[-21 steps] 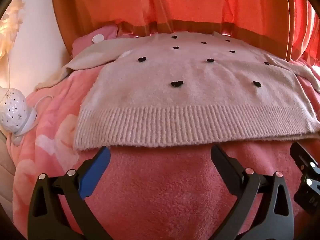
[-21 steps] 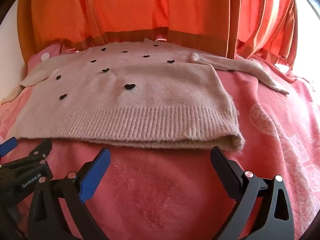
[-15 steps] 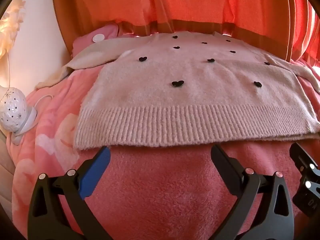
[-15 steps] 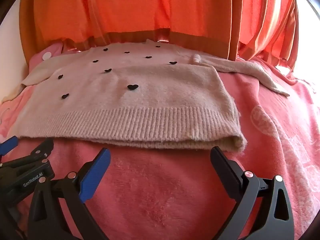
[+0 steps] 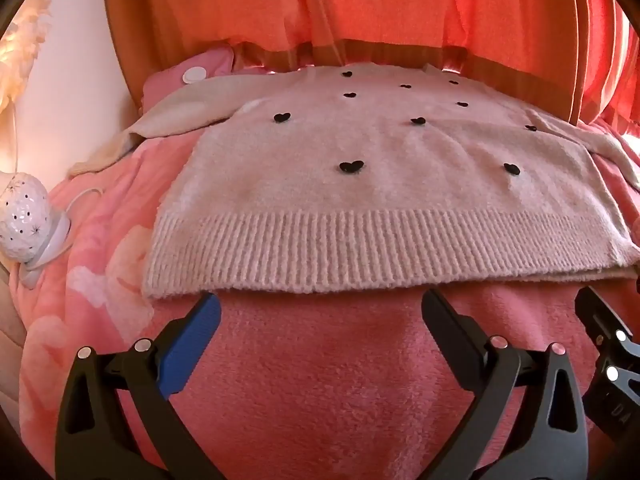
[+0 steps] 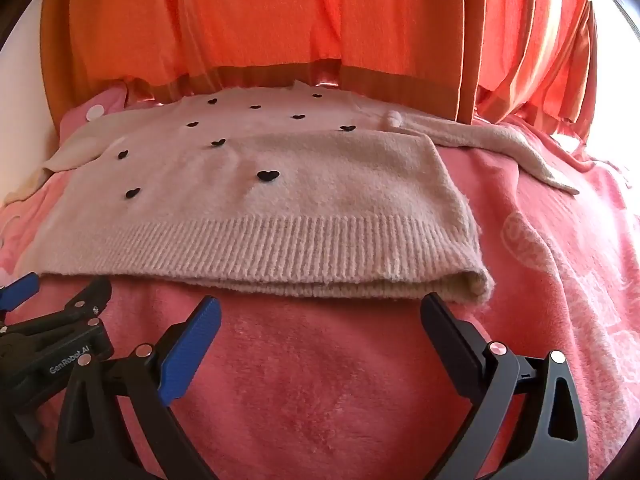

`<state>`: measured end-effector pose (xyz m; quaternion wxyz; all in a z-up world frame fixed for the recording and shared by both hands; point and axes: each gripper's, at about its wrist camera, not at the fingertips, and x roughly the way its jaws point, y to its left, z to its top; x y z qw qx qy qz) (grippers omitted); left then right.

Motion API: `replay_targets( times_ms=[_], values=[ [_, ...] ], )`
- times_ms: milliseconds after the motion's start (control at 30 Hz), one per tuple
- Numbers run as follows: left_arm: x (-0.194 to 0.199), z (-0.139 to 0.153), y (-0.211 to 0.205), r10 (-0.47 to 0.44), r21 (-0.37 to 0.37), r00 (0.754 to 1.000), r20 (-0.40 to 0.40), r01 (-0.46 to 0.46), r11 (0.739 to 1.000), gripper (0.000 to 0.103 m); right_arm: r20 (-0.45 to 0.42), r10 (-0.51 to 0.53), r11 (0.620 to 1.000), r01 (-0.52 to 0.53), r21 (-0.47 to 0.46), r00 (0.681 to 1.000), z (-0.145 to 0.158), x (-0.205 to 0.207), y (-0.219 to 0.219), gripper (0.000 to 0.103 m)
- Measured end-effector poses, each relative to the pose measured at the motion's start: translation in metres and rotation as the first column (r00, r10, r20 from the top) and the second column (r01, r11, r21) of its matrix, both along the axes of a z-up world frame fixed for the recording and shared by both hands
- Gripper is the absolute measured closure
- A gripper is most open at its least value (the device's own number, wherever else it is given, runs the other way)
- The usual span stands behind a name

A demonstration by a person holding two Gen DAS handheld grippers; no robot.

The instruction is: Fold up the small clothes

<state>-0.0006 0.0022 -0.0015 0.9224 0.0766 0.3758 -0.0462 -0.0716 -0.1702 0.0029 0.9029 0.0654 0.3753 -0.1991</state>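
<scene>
A small pale pink knit sweater [image 5: 380, 200] with black hearts lies flat on a pink blanket, ribbed hem toward me, sleeves spread to both sides. It also shows in the right wrist view [image 6: 256, 208]. My left gripper [image 5: 320, 308] is open and empty, its tips just short of the hem's left half. My right gripper [image 6: 320, 312] is open and empty, just short of the hem's right corner. Each gripper shows at the edge of the other's view: the right one [image 5: 608, 344] and the left one [image 6: 60, 312].
The pink fleece blanket [image 5: 320, 380] covers the bed. Orange curtains [image 6: 280, 20] hang behind the sweater. A white perforated lamp [image 5: 24, 220] with a cord sits at the left edge beside a white wall.
Both grippers have edged slightly forward toward the hem. They stay open and the sweater has not moved.
</scene>
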Motion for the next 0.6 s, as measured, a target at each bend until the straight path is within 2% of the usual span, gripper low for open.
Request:
replay_targets(
  times_ms=[600],
  values=[
    [-0.0018,0.0004,-0.0076,-0.023,-0.001,1.0,-0.004,0.023,1.0,0.005,-0.003,0.015,1.0,-0.015,-0.01,1.0,-0.0006,0.0022,0.0072,0.005]
  ],
)
